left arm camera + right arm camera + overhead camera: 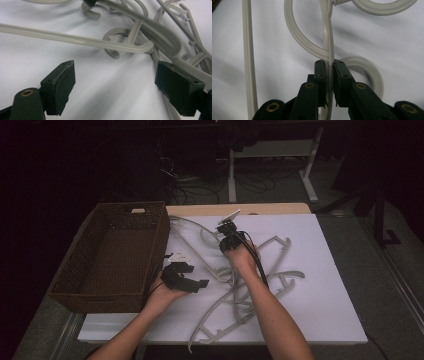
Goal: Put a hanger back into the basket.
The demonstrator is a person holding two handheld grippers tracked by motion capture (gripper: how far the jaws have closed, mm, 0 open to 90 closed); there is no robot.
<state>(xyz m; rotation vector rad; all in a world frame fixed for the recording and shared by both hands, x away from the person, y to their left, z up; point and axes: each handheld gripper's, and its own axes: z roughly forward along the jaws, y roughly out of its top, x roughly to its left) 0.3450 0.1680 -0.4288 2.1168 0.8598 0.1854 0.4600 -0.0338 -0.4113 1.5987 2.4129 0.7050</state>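
Item: grey plastic hangers, tangled in a heap on the white tabletop, right of a brown wicker basket. Right claw: clamped on one hanger's thin bar, above the heap's far part. Left claw: jaws wide, nothing between them, just beside the basket, near the heap.

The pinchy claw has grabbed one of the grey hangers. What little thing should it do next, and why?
Probably lift it a little, slowly. The right gripper has its jaws shut on a thin bar of one pale grey plastic hanger, but that hanger lies tangled in a pile with others. A small lift would show whether it comes free before carrying it toward the brown woven basket. The left gripper waits open.
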